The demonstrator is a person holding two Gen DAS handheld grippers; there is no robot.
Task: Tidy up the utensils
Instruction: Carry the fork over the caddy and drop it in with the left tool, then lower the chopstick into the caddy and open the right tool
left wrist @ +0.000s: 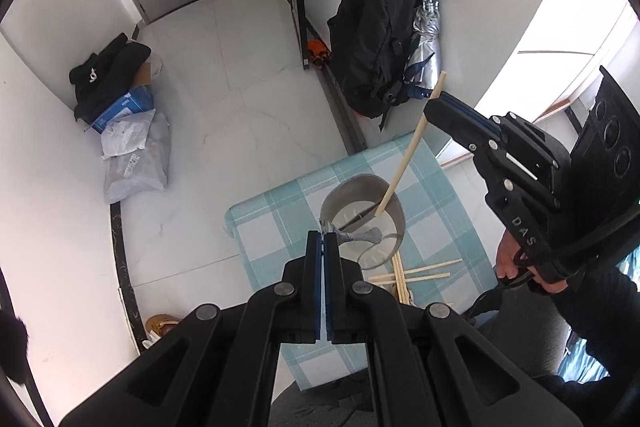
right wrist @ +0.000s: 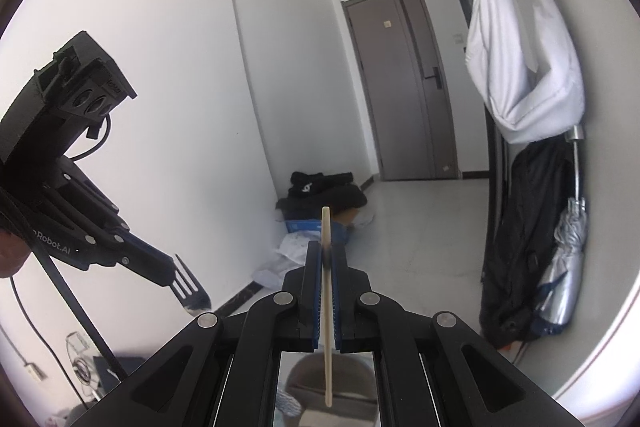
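Background's pretty cluttered tbh. Over in the corner by the white wall there's a pile: black clothing [left wrist: 108, 75] on top of a blue box [left wrist: 126, 109], with crumpled plastic mailer bags [left wrist: 136, 155] beside it on the pale tiled floor [left wrist: 224, 75]. A black backpack [left wrist: 372, 43] hangs by the wall with a folded silver umbrella [left wrist: 426, 43] right next to it, and a white bag [right wrist: 524, 67] hangs above them. Grey door [right wrist: 404, 83] down the hall, shut.
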